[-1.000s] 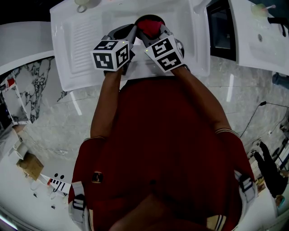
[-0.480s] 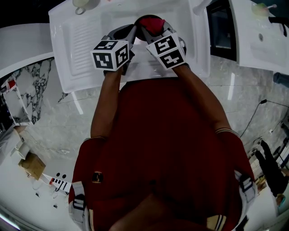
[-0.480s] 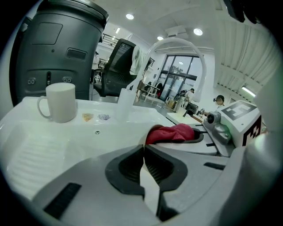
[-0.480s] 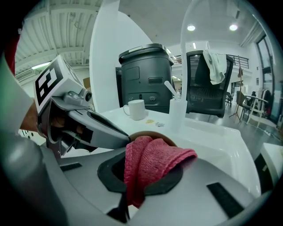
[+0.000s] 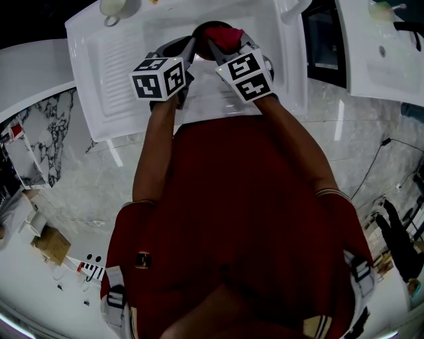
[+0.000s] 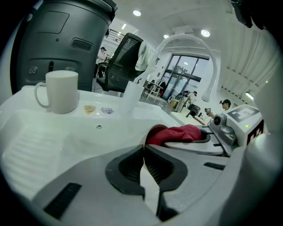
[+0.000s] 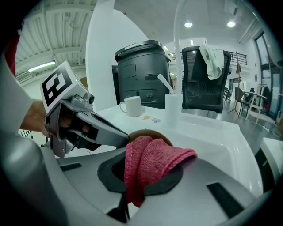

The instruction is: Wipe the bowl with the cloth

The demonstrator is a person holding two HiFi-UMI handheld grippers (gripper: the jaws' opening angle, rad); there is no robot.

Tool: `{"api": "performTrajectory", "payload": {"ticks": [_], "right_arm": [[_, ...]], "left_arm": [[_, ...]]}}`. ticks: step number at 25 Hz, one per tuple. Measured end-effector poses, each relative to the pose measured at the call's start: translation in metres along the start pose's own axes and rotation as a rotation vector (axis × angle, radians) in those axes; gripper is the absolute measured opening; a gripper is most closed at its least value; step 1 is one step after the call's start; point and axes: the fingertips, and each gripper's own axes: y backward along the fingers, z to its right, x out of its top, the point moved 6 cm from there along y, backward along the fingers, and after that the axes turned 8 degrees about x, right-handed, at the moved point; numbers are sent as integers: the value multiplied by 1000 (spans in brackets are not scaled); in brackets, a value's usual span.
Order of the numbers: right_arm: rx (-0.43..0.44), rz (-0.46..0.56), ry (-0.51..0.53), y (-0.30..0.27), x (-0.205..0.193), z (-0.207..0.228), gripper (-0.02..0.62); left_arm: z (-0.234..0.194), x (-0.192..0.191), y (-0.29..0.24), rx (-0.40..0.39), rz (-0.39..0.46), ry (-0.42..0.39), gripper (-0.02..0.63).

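Head view: bowl (image 5: pixel 199 29) sits in the sink (image 5: pixel 119 79) basin, toward its far edge. A mug (image 5: pixel 119 6) stands at the far left corner.

Left gripper view: left gripper (image 6: pixel 143 152) fingers are pinched together on the bowl's thin brown rim.

Right gripper view: right gripper (image 7: pixel 135 190) is clamped on the folded red cloth (image 7: pixel 150 163), which lies over the bowl.

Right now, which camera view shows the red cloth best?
The right gripper view: the cloth fills its centre, folded and pinched between the jaws. The left gripper view catches only a red bunch at the bowl beyond its own jaws. The head view shows just a small red patch near the top.
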Motion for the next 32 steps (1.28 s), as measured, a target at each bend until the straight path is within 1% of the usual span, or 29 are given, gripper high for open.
{"api": "performTrajectory", "payload": {"ticks": [7, 14, 25, 32], "right_arm": [[6, -1, -7, -3, -2, 3, 28], [11, 24, -4, -5, -2, 5, 28], [-7, 44, -5, -4, 2, 11, 28], [-23, 41, -8, -5, 1, 17, 28]], "left_arm": [[-10, -3, -11, 1, -25, 31, 14], [-21, -10, -22, 4, -53, 62, 14], [-37, -20, -38, 8, -93, 119, 15], [-47, -26, -52, 8, -118, 175, 15]]}}
